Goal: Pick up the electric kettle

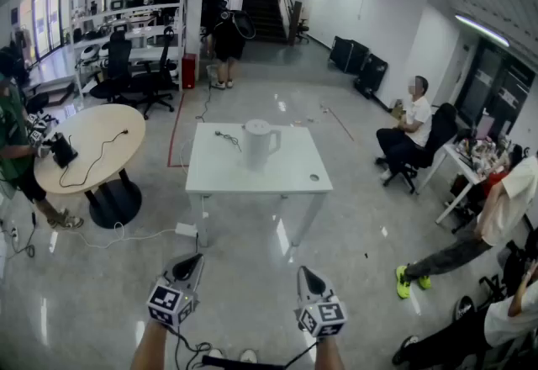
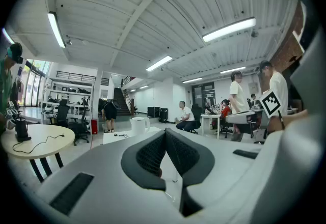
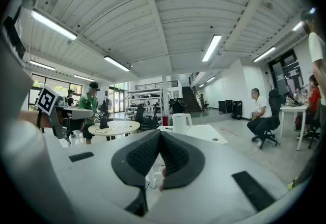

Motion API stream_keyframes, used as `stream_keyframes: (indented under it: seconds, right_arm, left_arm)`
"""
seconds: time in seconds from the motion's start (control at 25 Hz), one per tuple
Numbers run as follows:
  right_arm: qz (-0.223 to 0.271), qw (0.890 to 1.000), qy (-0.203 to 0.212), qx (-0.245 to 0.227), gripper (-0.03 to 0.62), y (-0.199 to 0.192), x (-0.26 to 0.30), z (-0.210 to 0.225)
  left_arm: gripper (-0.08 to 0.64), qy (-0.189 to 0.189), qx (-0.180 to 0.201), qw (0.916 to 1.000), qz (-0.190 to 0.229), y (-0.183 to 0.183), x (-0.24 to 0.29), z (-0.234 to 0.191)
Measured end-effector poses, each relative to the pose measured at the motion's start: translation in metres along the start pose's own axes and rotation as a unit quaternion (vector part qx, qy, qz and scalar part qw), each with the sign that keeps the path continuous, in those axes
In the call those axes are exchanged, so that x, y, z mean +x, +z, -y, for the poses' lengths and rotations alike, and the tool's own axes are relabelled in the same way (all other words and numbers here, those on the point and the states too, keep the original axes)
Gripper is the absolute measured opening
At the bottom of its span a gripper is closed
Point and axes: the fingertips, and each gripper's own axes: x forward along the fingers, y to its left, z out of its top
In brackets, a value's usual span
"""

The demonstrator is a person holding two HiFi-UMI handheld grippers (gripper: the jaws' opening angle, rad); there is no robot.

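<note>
The electric kettle (image 1: 258,143) stands upright on the white table (image 1: 286,179), well ahead. The left gripper (image 1: 195,260) and right gripper (image 1: 307,274) have their jaws together and empty, aimed at it, probably ahead of the approach.

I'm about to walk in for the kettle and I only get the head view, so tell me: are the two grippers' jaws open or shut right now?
Observer: The left gripper is shut. Its pads meet at the tips and nothing is between them.
Operator: And the right one?
Observer: The right gripper is shut as well, and empty.
Operator: Is either one lined up with the kettle?
Observer: In the right gripper view the electric kettle stands far off, just above the jaw tips and slightly to their right. In the left gripper view it sits further off to the left of the tips.
</note>
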Motion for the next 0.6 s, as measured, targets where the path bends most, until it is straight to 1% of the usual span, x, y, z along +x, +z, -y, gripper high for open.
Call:
stream_keyframes:
  seconds: [0.16, 0.4, 0.6]
  right_arm:
    - [0.01, 1.0, -0.002, 0.03, 0.005, -0.005, -0.004, 0.007]
    - [0.011, 1.0, -0.005, 0.019, 0.005, -0.007, 0.0, 0.016]
    - [0.004, 0.999, 0.012, 0.037, 0.005, -0.006, -0.001, 0.017]
  left_arm:
    - [0.009, 0.0, 0.0, 1.0, -0.001, -0.004, 0.001, 0.003]
    - [0.009, 0.001, -0.006, 1.0, -0.004, -0.004, 0.006, 0.005]
    - [0.009, 0.003, -0.004, 1.0, -0.005, -0.004, 0.013, 0.01]
